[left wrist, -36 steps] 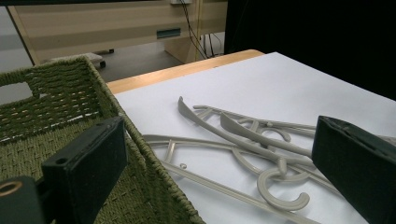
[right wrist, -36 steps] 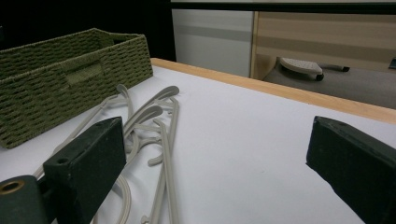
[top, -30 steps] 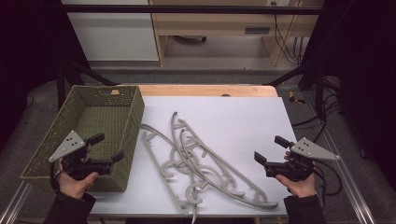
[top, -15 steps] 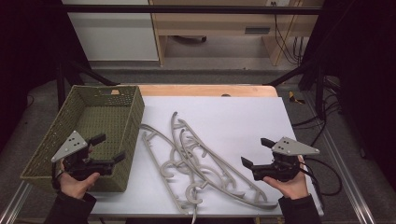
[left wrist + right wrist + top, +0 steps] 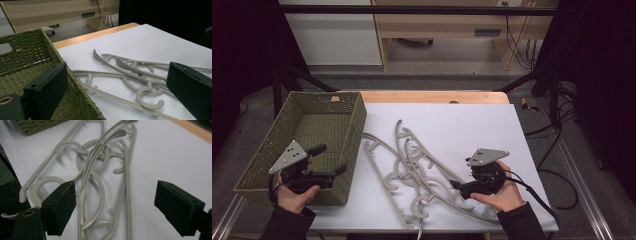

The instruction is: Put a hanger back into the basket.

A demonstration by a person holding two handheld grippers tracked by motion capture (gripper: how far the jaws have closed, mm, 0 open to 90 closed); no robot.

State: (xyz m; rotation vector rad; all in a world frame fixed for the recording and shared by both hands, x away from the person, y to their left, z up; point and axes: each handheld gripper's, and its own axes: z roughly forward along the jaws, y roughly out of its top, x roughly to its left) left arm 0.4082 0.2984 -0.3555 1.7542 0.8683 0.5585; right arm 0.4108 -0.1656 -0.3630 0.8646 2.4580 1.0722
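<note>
Your right gripper [image 5: 456,186] has its two black fingers [image 5: 61,206] set far apart. They have just been closing a little, and the pads do not press on anything. In the right gripper view the grey hangers [image 5: 100,182] lie under and between the jaws, and the bent arm of one hanger runs up past the left finger. From above, the finger tips sit right at the near right end of the hanger pile [image 5: 412,170].

Your right hand [image 5: 497,192] holds the gripper low over the white sheet [image 5: 492,125], on the side of the hangers away from the basket [image 5: 287,150]. A black cable trails from it toward the table edge, away from the hangers.

Your left gripper [image 5: 332,160] also has its fingers [image 5: 47,86] wide apart, with nothing held. In the left gripper view one finger is over the basket's near wall [image 5: 75,100] and the other is over the hangers [image 5: 140,75]. Your left hand [image 5: 297,190] is at the near corner of the basket, on the other side of the hangers from your right hand.

The hangers lie in a loose, crossed pile on the white sheet, just beside the basket. Their hooks curl near the middle of the pile. No hanger is in the basket.
</note>
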